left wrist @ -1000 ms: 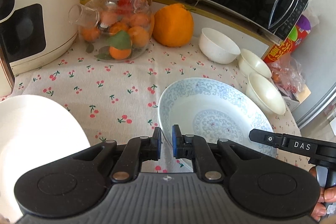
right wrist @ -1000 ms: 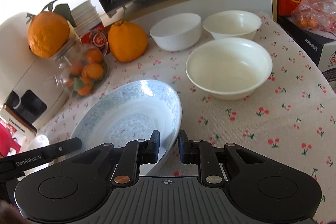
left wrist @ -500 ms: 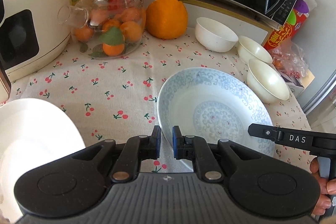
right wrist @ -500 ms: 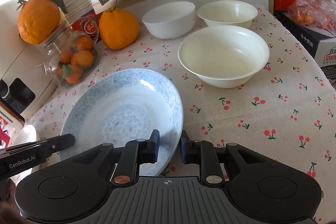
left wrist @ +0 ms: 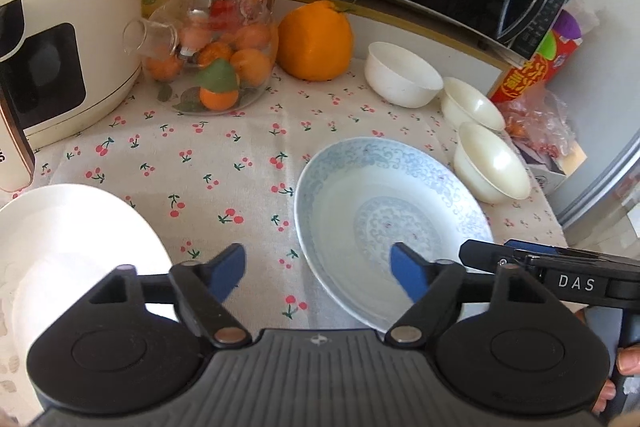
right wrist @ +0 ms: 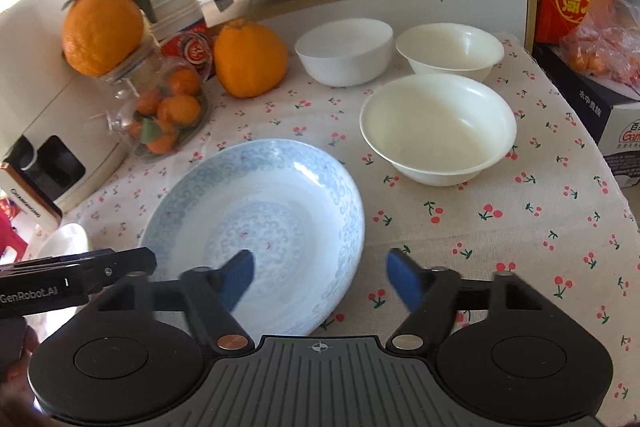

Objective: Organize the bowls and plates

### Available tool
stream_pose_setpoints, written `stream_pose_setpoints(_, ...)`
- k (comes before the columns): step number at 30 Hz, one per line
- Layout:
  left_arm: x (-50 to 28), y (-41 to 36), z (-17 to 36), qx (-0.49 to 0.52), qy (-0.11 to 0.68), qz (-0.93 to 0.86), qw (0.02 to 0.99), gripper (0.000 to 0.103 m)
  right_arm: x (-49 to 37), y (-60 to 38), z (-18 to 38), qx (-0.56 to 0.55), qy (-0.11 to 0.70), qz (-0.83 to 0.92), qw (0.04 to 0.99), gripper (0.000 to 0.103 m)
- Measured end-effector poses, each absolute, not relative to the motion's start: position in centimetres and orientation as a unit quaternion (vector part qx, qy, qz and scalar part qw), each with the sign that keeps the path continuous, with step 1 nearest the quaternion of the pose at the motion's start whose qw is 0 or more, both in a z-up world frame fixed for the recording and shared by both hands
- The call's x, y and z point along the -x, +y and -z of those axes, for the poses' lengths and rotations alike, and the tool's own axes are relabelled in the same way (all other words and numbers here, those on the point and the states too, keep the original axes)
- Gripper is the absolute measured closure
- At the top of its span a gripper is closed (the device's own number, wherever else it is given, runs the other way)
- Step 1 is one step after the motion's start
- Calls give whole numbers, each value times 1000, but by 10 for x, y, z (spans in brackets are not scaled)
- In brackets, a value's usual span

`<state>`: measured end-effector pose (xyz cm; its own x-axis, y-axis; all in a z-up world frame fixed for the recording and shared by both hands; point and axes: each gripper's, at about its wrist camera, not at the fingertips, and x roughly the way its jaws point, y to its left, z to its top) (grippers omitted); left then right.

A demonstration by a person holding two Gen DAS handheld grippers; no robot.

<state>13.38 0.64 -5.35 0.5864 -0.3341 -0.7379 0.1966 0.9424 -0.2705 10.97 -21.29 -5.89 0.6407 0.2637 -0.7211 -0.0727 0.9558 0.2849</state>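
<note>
Both pairs of fingers, nearly closed a second ago, are now opening wide and grasp nothing. The left gripper straddles the near-left rim of the blue plate; the right gripper straddles its near-right rim. The plate lies flat on the table, lower centre of both frames. You are likely set to grasp it. Three bowls wait beyond, a white plate lower left.

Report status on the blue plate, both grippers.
Both hand-held grippers, left and right, opening, pads clear. Blue-patterned plate flat on cloth, its near rim between both pairs of jaws. Three white bowls behind, nothing blocking.
</note>
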Motion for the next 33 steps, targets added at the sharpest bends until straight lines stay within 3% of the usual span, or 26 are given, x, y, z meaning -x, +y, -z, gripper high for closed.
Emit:
stream_pose_setpoints(3,-126,8,47,79,428,158,886,7,-104,-213,56,-111,413,-98,899,14)
stream_pose_setpoints(8,-109,8,40,61,425,178,885,1,-93,-212,51,-95,414,-100,900,10)
stream_pose_setpoints(16,-80,15,39,8,413,193,890,0,-70,-211,46,-97,416,-127,895,5)
stream_pose_setpoints(33,-27,46,53,14,423,208,882,1,-16,-182,51,-58,401,-198,892,3)
